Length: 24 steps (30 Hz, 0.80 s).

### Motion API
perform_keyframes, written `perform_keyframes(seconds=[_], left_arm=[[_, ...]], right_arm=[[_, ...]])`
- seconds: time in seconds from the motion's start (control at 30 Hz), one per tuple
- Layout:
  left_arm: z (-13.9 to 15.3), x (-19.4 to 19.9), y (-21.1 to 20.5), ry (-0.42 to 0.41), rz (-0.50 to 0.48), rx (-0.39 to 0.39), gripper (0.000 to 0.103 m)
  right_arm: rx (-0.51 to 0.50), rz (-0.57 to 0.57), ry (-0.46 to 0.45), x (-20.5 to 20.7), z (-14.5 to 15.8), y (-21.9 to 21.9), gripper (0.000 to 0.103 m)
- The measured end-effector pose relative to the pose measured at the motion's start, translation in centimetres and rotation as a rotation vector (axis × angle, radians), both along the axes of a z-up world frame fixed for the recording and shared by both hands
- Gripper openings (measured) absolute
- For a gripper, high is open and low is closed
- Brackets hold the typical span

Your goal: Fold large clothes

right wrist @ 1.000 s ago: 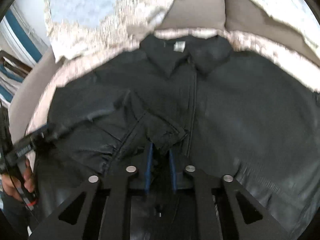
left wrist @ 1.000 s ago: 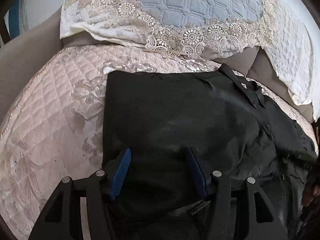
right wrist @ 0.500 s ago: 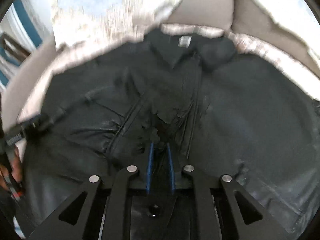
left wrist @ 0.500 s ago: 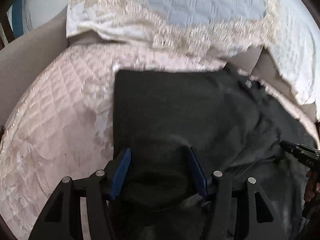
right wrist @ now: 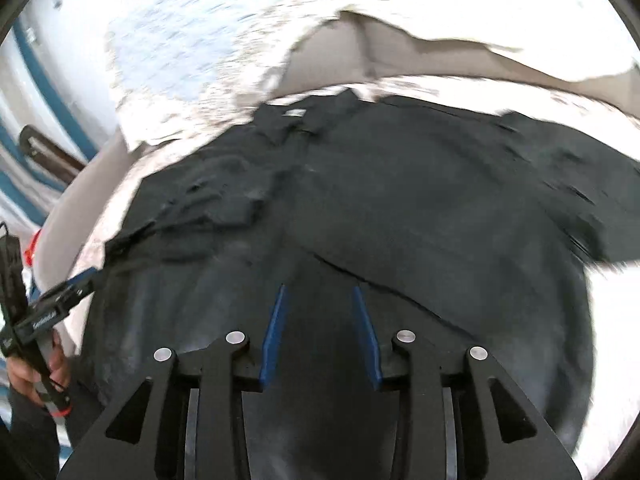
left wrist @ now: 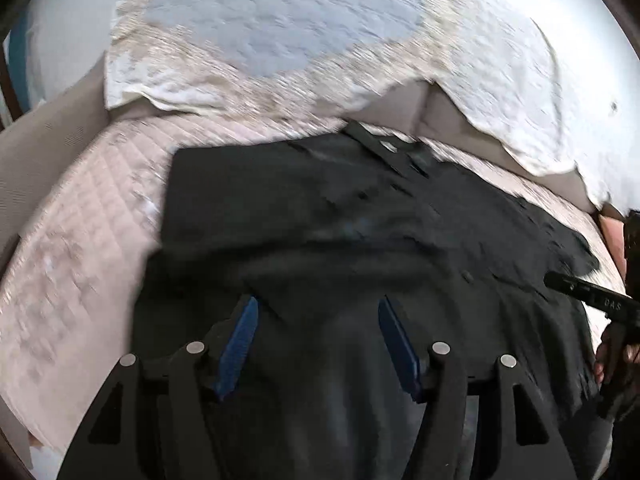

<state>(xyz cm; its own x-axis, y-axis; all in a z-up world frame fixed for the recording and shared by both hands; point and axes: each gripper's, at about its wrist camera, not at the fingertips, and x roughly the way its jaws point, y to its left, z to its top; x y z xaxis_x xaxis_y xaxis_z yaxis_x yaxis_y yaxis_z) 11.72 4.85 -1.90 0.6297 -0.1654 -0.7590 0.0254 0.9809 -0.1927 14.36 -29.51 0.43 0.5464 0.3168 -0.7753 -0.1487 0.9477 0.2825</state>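
Note:
A large black collared shirt (left wrist: 320, 216) lies spread on a quilted pink cover (left wrist: 80, 240), collar toward the pillows. It also fills the right wrist view (right wrist: 400, 200), left side folded in with a sleeve bunched on it. My left gripper (left wrist: 316, 304) is open and empty over the shirt's near left part. My right gripper (right wrist: 318, 292) is open and empty over the shirt's lower middle. The right gripper's tip shows in the left wrist view (left wrist: 580, 292), and the left gripper shows in the right wrist view (right wrist: 60, 300).
Lace-edged blue and white pillows (left wrist: 280, 32) lie behind the shirt against a beige headrest (left wrist: 400, 100). The cover's left edge drops to a beige side (left wrist: 36, 152). A hand (right wrist: 32, 372) holds the left gripper's handle.
My right gripper let go of the bunched sleeve fabric, opened and pulled back to the right. My left gripper stayed open and both views swung; frames are blurred.

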Motion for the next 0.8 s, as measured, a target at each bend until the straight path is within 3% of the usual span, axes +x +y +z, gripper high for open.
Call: perform_keyframes(seconds=[0.13,0.2,0.3,0.67,0.8], left_arm=[[-1.0,-1.0,-2.9,0.042,-0.053,0.004,0.065],[-1.1,-1.0,-3.8,0.046,-0.065,0.011,0.065],[-0.6,-0.6,-4.4,0.038,-0.062,0.018,0.065],[-0.9,1.7,-5.8,0.042,-0.033,0.057,0.065],[-1.5,2.7,-5.9,0.055,-0.006,0.060,0.065]], right_arm=[[0.030,-0.135,-0.012,-2.2,0.3,-5.9,0.036],[0.039,-0.205,-0.026,-2.7,0.6,-9.1,0.048],[0.065,-0.324,-0.032,-2.9,0.3,-14.3,0.055],[0.163,-0.773,0.023,-0.3,-4.4,-32.9,0.056],[0.216,-0.857,0.030,0.9,-5.6,-37.1,0.056]])
